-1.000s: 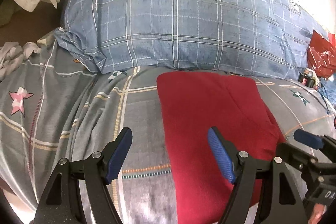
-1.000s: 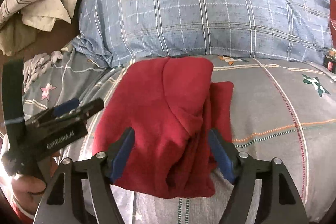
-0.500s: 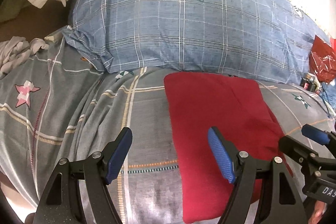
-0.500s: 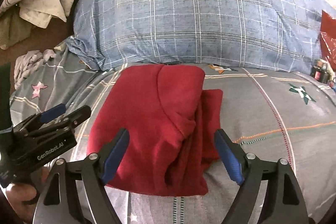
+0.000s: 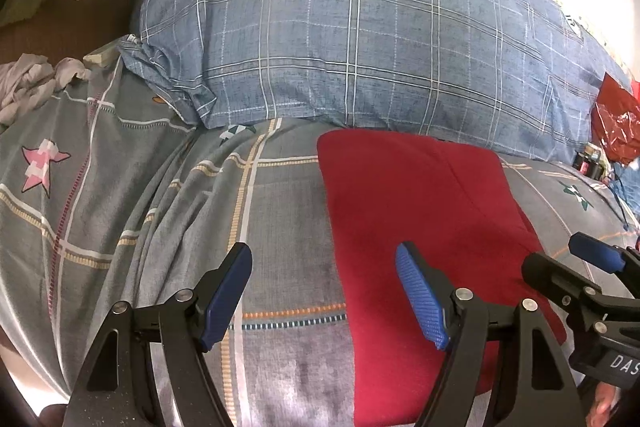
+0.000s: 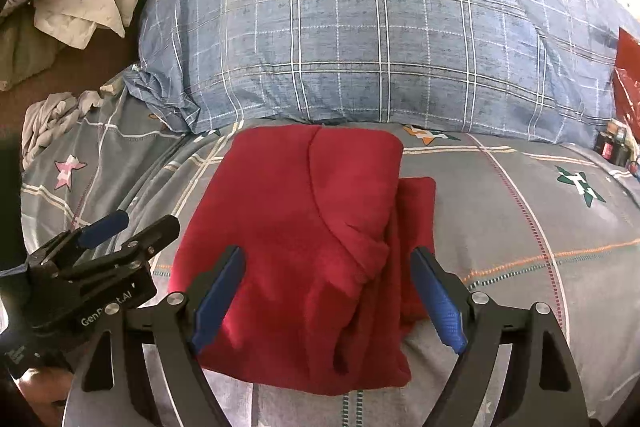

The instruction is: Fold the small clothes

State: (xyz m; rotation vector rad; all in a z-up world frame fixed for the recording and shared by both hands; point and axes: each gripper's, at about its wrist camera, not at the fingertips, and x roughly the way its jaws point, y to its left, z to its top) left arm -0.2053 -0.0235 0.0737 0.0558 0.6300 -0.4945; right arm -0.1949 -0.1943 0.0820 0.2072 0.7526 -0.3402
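Garment: red fleece garment (image 6: pixel 304 239), folded into a thick packet, lying on the grey patterned bed sheet (image 6: pixel 520 227) near the head of the bed, its far edge just short of the blue plaid pillow (image 6: pixel 380 39).
Long axis: the packet runs away from the person toward the pillow; its short side faces the tools.
Loose part: along the right side a narrower lower layer (image 6: pixel 418 227) sticks out from under the top layer, and a rumpled seam runs down the middle toward the near edge.
Right tool: right tool (image 6: pixel 328 291) hovers directly over the near half of the packet, jaws released and spread wide; they have just been opening, and cloth lies beneath the gap but neither pad presses on it.
Left tool: left tool (image 5: pixel 324 291) sits toward the left edge of the packet, jaws released; only its right-hand pad is over red cloth, the other is over bare sheet.
Nearer hand: the right, by my reading, since the untidy side lies under and just right of it.
Next move, as a judgement: tucking or squaring the protruding right layer would fall to the right tool, the left steadying the opposite edge.
Clutter: crumpled pale clothes (image 6: pixel 56 119) at the bed's left edge, well apart.
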